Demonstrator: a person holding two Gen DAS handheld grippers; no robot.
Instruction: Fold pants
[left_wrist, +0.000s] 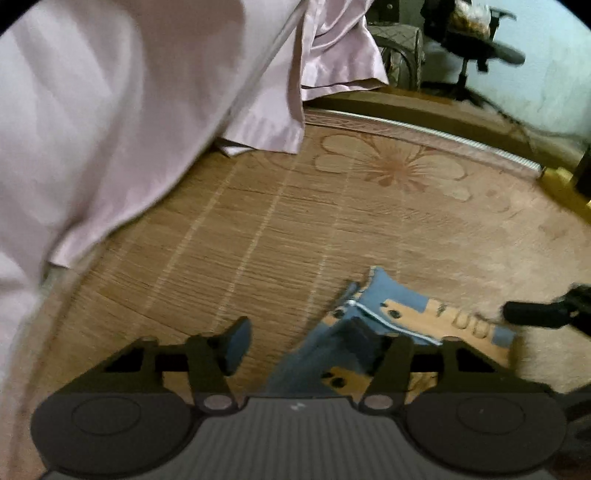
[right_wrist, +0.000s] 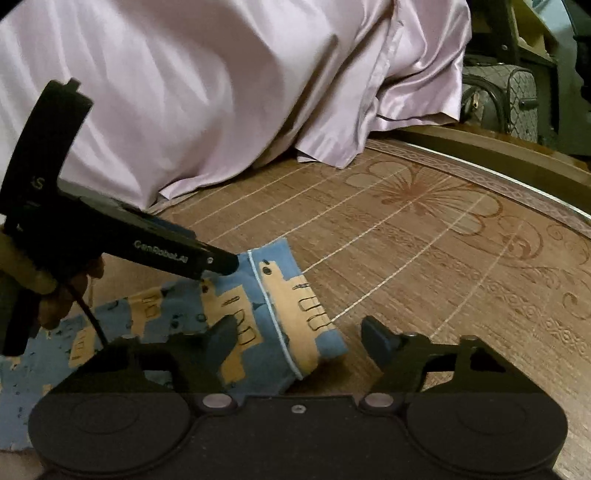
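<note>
The left wrist view shows the left tool (left_wrist: 299, 349) spread wide and holding nothing, its left finger over bare mat (left_wrist: 280, 236) and its right finger over the pants (left_wrist: 373, 325). The pants are blue with tan patches and a thin white seam line, and they lie flat on the woven mat, whose far part carries a printed flower (left_wrist: 391, 162). Past the pants' right edge the dark tip of the right tool (left_wrist: 543, 314) pokes into view; from here I cannot tell how its fingers stand. A pale lilac sheet (left_wrist: 110, 122) hangs in folds left of and beyond the pants, well apart from them. In the right wrist view the right tool (right_wrist: 299, 345) is also spread open and empty, its left finger above the pants (right_wrist: 284, 302) and its right finger over the mat (right_wrist: 424, 258) just right of the pants' hem. There the left tool (right_wrist: 221, 264) slants in from the left, gripped by a hand (right_wrist: 62, 295), with its tip at the pants' far edge; whether it touches the cloth is unclear. The sheet (right_wrist: 221, 85) bulks up beyond the pants.
</note>
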